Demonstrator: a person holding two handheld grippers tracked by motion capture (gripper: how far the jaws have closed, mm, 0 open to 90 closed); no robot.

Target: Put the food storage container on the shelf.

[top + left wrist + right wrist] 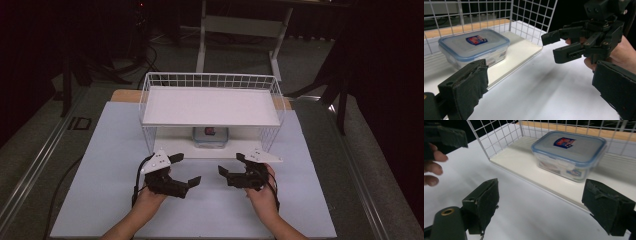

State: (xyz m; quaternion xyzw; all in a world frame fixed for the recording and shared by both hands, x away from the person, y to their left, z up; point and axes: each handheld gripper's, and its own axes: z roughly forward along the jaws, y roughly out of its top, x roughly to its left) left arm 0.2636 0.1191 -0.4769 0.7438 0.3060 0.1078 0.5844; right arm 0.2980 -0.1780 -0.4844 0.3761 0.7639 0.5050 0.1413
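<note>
A clear lidded food container with a blue rim and a red and blue label sits on the bottom board of a white wire rack, under its upper shelf. In front of the rack, my left gripper and right gripper hover over the table, jaws turned toward each other. Both are open and hold nothing. In the left gripper view, the container lies beyond my own spread jaws, with the right gripper open at the upper right. In the right gripper view, the container stands ahead between wide jaws.
The rack's wire side walls and back mesh close in the bottom board. A pale blue-white sheet covers the table. Beyond the table stand a white frame and dark tripod legs on the floor.
</note>
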